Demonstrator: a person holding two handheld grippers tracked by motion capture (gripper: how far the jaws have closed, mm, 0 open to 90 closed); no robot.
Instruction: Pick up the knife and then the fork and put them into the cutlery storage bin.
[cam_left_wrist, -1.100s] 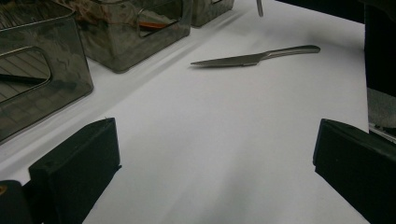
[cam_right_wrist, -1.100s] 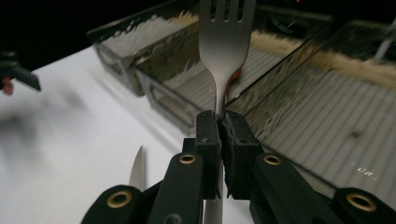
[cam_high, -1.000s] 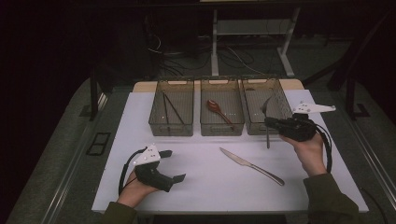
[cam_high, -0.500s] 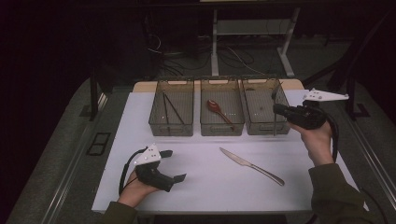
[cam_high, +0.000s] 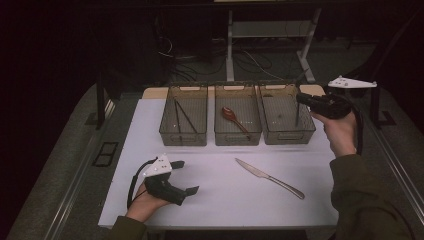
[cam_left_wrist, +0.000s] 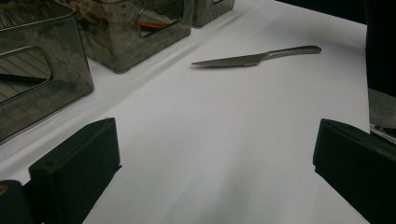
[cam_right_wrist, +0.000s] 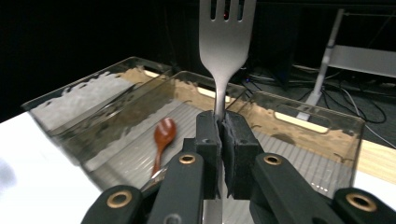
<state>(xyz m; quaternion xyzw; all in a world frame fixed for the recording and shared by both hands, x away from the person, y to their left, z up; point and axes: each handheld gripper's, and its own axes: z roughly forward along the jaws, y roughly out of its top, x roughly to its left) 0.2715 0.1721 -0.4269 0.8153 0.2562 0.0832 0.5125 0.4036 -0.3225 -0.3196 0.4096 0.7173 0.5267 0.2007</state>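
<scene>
My right gripper (cam_high: 301, 98) hangs over the right-hand clear bin (cam_high: 289, 135), shut on a metal fork (cam_high: 297, 116) whose handle points down into the bin. In the right gripper view the fork (cam_right_wrist: 227, 28) stands tines-up, pinched at its neck by the gripper (cam_right_wrist: 223, 135). A table knife (cam_high: 270, 177) lies on the white table between the two hands. Near the front left, my left gripper (cam_high: 186, 176) rests open on the table. In the left gripper view its wide-apart jaws frame bare table, with the knife (cam_left_wrist: 257, 57) farther off.
Three clear bins stand in a row at the back. The left bin (cam_high: 183, 136) holds dark chopsticks (cam_high: 181, 115). The middle bin (cam_high: 238, 136) holds a brown spoon (cam_high: 231, 114), which also appears as the spoon (cam_right_wrist: 162, 133) in the right gripper view. Dark floor and cables lie beyond.
My right gripper has risen and moved back and to the right with the fork, now above the right bin. The left gripper and the knife have stayed put.
</scene>
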